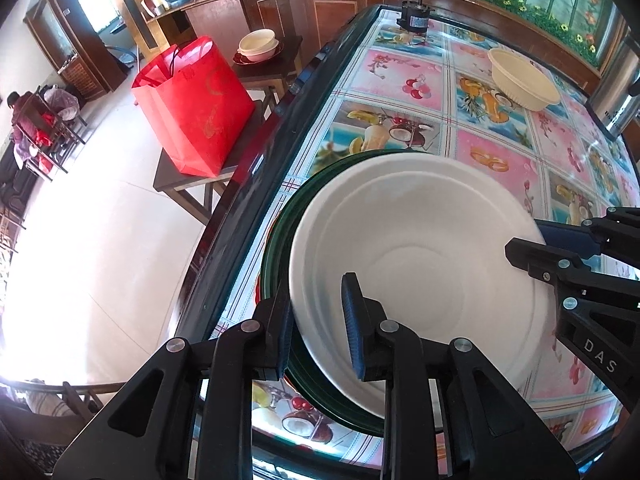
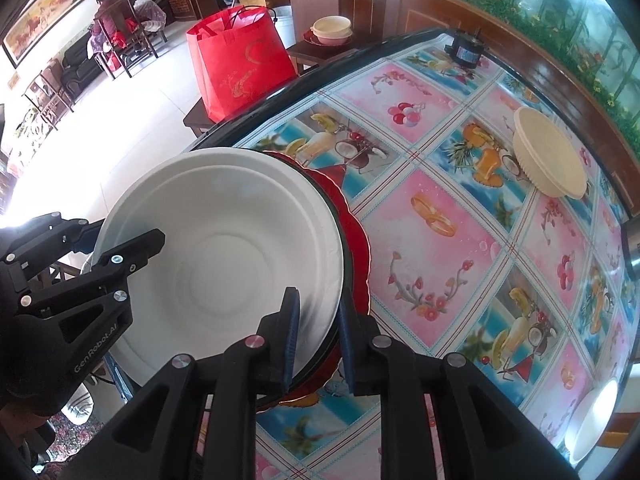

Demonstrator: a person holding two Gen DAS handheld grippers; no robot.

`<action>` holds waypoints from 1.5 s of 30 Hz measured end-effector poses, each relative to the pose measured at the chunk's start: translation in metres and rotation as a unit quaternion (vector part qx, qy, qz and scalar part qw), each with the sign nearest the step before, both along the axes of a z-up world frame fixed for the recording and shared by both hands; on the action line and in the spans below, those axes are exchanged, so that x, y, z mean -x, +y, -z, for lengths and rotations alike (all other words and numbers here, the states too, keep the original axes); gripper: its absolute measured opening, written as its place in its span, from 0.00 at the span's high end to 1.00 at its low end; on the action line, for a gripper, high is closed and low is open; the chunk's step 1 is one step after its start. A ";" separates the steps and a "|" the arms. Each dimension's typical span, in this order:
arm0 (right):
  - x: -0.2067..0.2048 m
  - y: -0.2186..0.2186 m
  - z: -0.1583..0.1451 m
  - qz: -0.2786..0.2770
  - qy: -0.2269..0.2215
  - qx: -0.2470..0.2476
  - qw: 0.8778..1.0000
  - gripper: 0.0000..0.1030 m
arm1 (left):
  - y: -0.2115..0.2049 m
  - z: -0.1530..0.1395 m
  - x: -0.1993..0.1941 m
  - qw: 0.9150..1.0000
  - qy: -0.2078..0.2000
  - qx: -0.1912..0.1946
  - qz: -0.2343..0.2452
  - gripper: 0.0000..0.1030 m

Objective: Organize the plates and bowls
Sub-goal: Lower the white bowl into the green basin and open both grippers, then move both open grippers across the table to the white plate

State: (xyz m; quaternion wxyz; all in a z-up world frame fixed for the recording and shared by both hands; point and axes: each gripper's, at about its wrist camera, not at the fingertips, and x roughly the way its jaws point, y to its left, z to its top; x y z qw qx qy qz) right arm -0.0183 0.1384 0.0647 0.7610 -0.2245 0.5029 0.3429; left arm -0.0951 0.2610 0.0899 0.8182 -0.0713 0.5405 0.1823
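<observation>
White bowl (image 1: pixel 416 264) — lower centre, on a green plate (image 1: pixel 280 240) at the worktop (image 1: pixel 496 152) edge. Left claw (image 1: pixel 320 320) and right claw (image 2: pixel 318 332) straddle opposite rims, pads slack. Risk: a nudge slides the stack off. Right view alone shows a red plate (image 2: pixel 352 216) beneath.

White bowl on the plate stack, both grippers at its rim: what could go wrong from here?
1. The white bowl sits on a green plate and red plate stack close to the table edge; a sideways nudge could push it off.
2. Left gripper and right gripper straddle opposite rims; uneven pull may tilt the bowl.
3. The right gripper's outer finger sits near the plates and might catch them.
</observation>
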 end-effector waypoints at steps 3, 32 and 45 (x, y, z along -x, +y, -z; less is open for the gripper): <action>-0.001 0.000 0.001 0.001 -0.001 0.004 1.000 0.82 | 0.000 -0.001 0.001 1.000 0.001 -0.003 0.002 0.77; -0.023 -0.063 -0.021 0.088 0.010 -0.048 0.995 0.53 | -0.048 -0.042 -0.043 0.997 -0.056 0.022 0.050 0.48; -0.041 -0.136 -0.022 0.165 0.007 -0.054 0.985 0.47 | -0.114 -0.044 -0.085 0.991 -0.060 0.037 0.111 0.48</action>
